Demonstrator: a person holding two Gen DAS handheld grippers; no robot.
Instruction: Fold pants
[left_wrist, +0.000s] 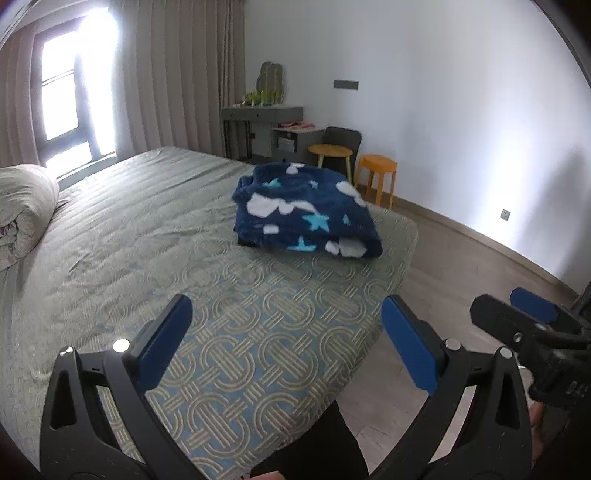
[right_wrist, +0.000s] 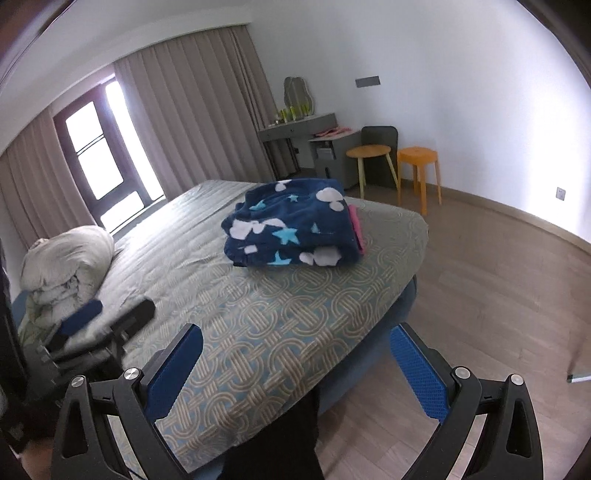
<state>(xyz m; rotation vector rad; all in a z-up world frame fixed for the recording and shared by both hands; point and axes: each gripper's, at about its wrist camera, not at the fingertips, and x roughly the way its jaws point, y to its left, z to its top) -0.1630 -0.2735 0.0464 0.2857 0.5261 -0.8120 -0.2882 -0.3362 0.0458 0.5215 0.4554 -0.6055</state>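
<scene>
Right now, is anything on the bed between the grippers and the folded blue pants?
Nothing visible. Only bare patterned bedspread lies between the open left gripper, the open right gripper and the blue star-print pants.

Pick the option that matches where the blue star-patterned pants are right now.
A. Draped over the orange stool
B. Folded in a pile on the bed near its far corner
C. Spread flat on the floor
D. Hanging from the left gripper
B: the folded pants sit on the bed near its far corner, with both the left gripper and right gripper open and empty.
</scene>
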